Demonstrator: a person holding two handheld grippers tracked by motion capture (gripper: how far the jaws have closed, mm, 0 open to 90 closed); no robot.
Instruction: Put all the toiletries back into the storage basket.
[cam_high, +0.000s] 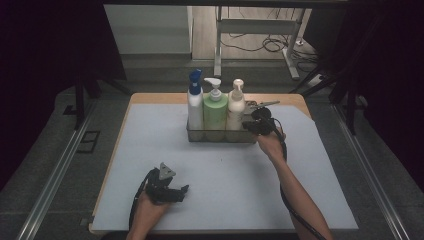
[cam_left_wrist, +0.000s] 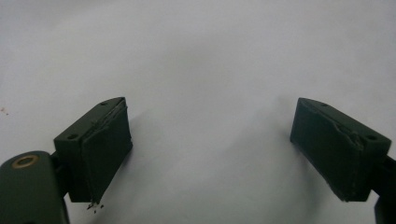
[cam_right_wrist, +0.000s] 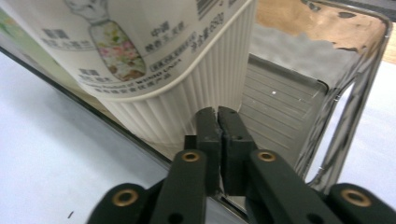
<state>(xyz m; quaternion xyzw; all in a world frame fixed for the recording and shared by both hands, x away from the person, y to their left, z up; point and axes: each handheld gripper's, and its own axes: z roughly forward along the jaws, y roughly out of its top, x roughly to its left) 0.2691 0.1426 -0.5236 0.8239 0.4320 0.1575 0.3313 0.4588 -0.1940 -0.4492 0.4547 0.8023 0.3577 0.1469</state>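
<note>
A clear bin (cam_high: 220, 136) at the back of the mat holds three pump bottles: a white one with a blue cap (cam_high: 195, 102), a green one (cam_high: 215, 109) and a cream one (cam_high: 236, 107). My right gripper (cam_high: 251, 127) is at the bin's right end. In the right gripper view its jaws (cam_right_wrist: 217, 119) stand pressed together with nothing visible between the pads. Their tips reach inside the bin (cam_right_wrist: 345, 112), right beside the ribbed base of the cream bottle (cam_right_wrist: 154, 70). My left gripper (cam_high: 185, 190) rests near the front edge, open (cam_left_wrist: 210, 140) over the bare mat.
The white mat (cam_high: 225, 175) covers a wooden table (cam_high: 150, 98). Part of the bin's floor (cam_right_wrist: 280, 107) to the right of the cream bottle is unoccupied. Beyond the table stand a desk frame (cam_high: 250, 30) and floor cables (cam_high: 270, 45).
</note>
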